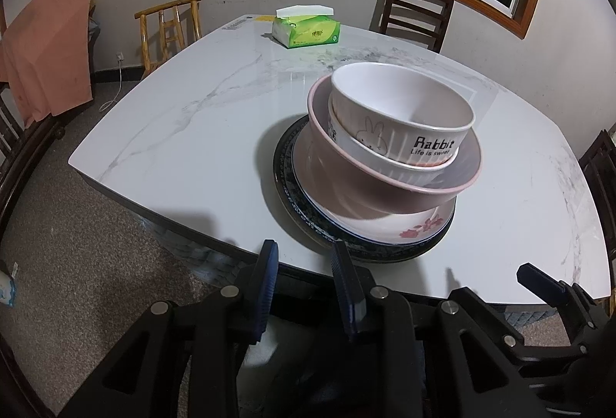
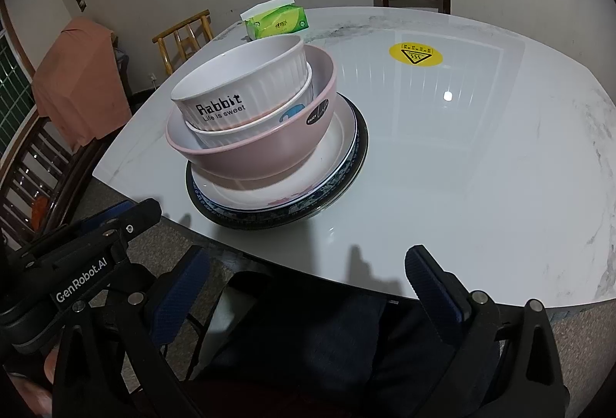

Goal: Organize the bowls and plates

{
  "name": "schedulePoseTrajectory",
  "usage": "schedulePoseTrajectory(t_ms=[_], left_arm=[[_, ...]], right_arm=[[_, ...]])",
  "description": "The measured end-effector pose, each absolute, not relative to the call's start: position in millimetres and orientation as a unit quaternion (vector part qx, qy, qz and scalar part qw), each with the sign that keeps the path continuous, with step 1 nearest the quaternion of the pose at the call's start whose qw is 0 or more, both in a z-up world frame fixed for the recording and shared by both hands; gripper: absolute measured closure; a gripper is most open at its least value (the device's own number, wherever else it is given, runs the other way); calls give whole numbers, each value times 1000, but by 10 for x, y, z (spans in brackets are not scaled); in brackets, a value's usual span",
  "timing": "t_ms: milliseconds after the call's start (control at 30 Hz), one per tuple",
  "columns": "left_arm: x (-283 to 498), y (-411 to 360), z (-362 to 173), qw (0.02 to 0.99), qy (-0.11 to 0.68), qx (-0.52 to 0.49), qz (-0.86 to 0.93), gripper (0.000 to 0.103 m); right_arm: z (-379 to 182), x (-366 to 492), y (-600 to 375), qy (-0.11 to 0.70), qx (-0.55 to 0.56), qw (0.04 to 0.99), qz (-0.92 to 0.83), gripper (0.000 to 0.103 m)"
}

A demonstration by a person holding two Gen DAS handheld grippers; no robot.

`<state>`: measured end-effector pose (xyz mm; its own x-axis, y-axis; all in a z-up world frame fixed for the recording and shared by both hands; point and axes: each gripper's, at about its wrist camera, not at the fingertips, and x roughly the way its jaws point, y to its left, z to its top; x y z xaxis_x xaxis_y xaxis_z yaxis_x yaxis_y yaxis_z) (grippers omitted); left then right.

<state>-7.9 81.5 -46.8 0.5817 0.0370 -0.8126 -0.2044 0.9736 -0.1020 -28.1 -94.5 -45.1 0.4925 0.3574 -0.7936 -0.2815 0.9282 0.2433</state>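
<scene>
bowls (image 1: 400, 117) sit nested on stacked plates (image 1: 308, 210) near the table (image 1: 173, 133) edge; stacking looks finished. left gripper (image 1: 306, 287) slightly parted, right gripper (image 2: 312, 287) spread wide, both empty, short of the stack.

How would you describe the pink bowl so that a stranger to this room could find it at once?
Start at the white marble table and find the single stack of dishes near its front edge. Above the dark-rimmed plates sits the pink bowl, the widest bowl there. It alone is pink outside; the two ribbed white bowls nested in it, the top one marked Rabbit, are not.
</scene>
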Motion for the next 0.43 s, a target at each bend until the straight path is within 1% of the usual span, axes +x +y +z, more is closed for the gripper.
schedulePoseTrajectory(t_ms=[433], left_arm=[[-69, 817, -469, 884, 452, -93, 67, 74]], right_arm=[[-456, -283, -947, 470, 41, 862, 185, 2]])
